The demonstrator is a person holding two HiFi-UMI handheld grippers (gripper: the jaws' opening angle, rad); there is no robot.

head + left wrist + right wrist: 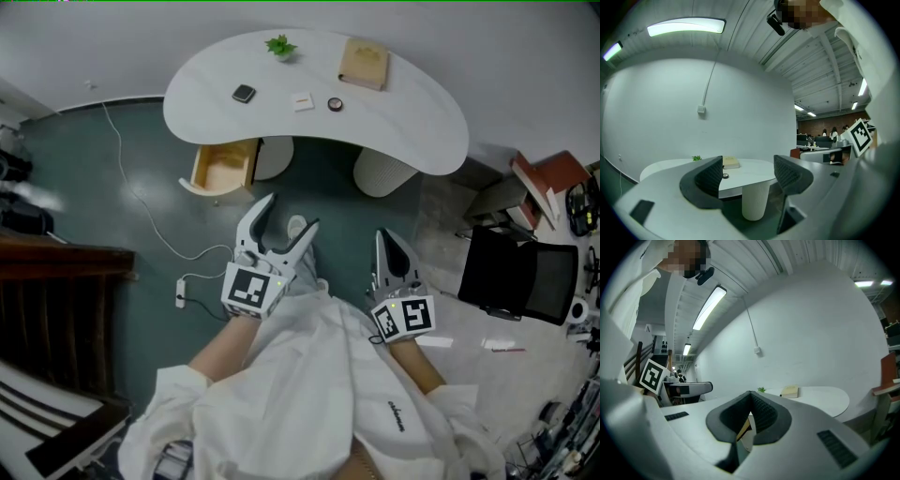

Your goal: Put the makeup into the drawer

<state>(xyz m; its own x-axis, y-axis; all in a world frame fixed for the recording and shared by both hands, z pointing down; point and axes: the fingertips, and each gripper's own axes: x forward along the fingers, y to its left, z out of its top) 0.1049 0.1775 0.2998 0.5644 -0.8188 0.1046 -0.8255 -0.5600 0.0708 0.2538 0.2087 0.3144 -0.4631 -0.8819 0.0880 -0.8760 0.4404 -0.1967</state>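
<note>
On the white curved table [412,122] lie a dark compact [244,93], a small white square piece [302,101] and a small round case [335,104]. Under the table's left end, a wooden drawer [225,167] stands pulled out and looks empty. My left gripper [289,216] is held in the air well short of the table, open, with nothing between its jaws. In the left gripper view, the left gripper [747,176] frames the table and the round case [725,176]. My right gripper [386,239] is beside it, shut and empty. The right gripper [751,408] points level toward the table [825,399].
A small plant [279,45] and a tan book [364,63] sit at the table's back. A white cable and power strip [180,292] lie on the green floor at left. A black chair [520,272] stands at right, dark wooden furniture [56,309] at left.
</note>
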